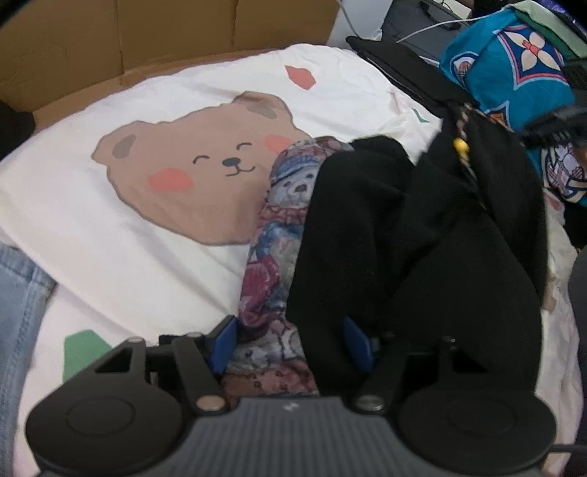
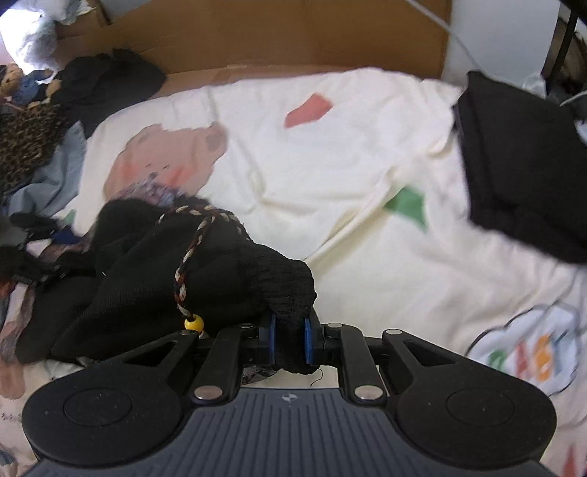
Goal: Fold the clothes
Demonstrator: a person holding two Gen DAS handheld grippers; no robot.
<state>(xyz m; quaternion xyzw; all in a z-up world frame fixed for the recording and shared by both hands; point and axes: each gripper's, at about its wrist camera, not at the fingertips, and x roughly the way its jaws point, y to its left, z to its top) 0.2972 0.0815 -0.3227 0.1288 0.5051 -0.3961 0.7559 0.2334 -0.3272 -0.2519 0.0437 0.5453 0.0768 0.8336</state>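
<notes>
Between the right gripper's (image 2: pixel 288 339) blue pads a black knit fold of the black garment (image 2: pixel 154 290) is pinched tight. That garment lies bunched on the white bear-print quilt (image 2: pixel 330 154), its long axis slanting from near right to far left. At its other end the left gripper (image 1: pixel 290 343) clamps the bear-patterned lining (image 1: pixel 271 257) and black cloth together. A braided cord (image 2: pixel 190 253) with a yellow bead (image 2: pixel 193 323) trails across it. Nearby sit a folded black piece (image 2: pixel 521 165) and a cardboard box (image 2: pixel 293 33).

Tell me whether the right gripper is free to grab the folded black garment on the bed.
Probably not yet: the right gripper is shut on the black knit garment; the folded black garment lies unobstructed.
</notes>
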